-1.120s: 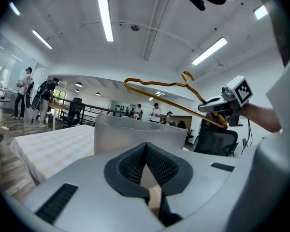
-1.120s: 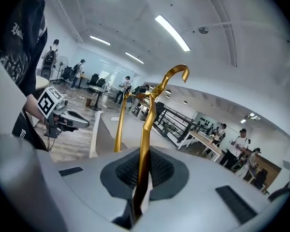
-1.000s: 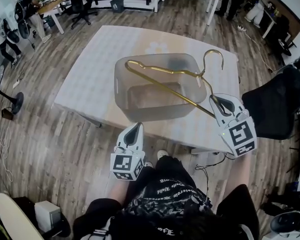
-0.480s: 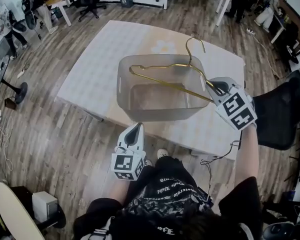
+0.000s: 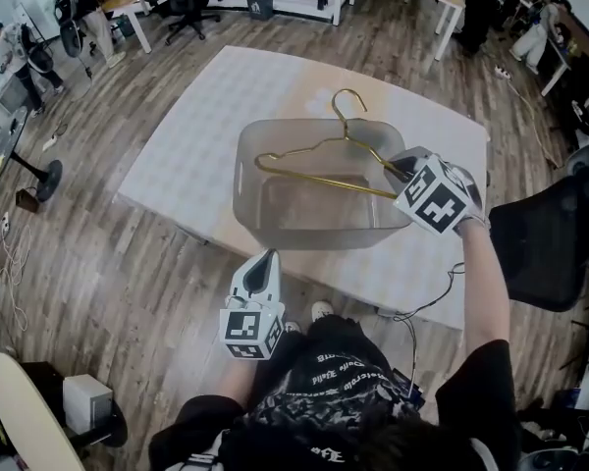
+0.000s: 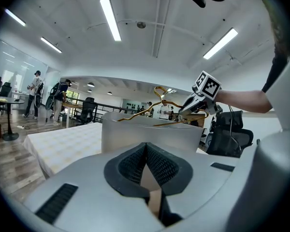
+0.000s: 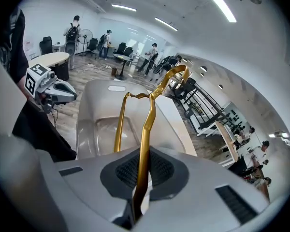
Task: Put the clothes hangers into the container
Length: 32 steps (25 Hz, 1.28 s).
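A gold wire hanger point(image 5: 319, 178) hangs over the open top of the translucent grey container point(image 5: 243, 180) on the table, its hook toward the far side. My right gripper point(image 5: 398, 170) is shut on one end of the hanger at the tub's right rim. In the right gripper view the hanger point(image 7: 147, 124) runs out from between the pads point(image 7: 125, 170) above the tub's inside point(image 7: 87, 124). My left gripper point(image 5: 260, 268) is shut and empty, held off the table's near edge, below the tub. Its own view shows the tub wall point(image 6: 135, 134) ahead.
The tub stands on a white table point(image 5: 206, 116) over a wood floor. A black office chair point(image 5: 545, 243) is close at the right. Desks, chairs and people stand along the far edges of the room.
My right gripper has carried the hanger left and away from me, from the table's near right edge to above the tub. The left gripper has stayed in place.
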Available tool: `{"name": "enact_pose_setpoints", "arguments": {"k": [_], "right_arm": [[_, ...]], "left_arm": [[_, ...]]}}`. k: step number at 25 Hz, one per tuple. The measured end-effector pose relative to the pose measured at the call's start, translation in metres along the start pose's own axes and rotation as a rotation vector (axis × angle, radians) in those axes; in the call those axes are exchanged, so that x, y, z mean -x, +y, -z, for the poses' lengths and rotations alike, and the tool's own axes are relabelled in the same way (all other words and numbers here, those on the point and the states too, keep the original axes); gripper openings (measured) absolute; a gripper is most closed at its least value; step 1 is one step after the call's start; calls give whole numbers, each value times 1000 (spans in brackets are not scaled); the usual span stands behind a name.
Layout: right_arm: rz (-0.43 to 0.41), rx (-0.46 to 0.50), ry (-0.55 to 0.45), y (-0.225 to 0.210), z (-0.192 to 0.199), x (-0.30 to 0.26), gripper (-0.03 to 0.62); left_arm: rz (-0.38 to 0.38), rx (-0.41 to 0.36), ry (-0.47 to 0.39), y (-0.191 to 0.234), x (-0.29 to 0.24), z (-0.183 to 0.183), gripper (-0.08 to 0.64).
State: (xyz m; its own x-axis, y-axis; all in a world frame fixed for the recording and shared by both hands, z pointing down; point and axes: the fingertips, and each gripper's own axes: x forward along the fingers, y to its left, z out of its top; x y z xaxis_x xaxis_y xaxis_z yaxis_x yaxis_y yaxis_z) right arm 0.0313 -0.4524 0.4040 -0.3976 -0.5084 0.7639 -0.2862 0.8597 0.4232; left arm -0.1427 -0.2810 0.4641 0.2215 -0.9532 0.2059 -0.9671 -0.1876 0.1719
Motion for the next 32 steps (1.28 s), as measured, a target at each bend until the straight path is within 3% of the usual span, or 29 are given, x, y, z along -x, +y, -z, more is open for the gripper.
{"name": "enact_pose_setpoints", "arguments": {"k": [16,23,32], "right_arm": [[-119,42,87,7,-6,-59,9],[-191,107,138,24,-5,-81,9],[-260,156,200,41,3,-105,9]], "left_arm": [[-57,33,5,6,-10,-1,20],[-93,53,-15,10,-12,-3,20],[-181,87,-9,29,-6,5,20]]}}
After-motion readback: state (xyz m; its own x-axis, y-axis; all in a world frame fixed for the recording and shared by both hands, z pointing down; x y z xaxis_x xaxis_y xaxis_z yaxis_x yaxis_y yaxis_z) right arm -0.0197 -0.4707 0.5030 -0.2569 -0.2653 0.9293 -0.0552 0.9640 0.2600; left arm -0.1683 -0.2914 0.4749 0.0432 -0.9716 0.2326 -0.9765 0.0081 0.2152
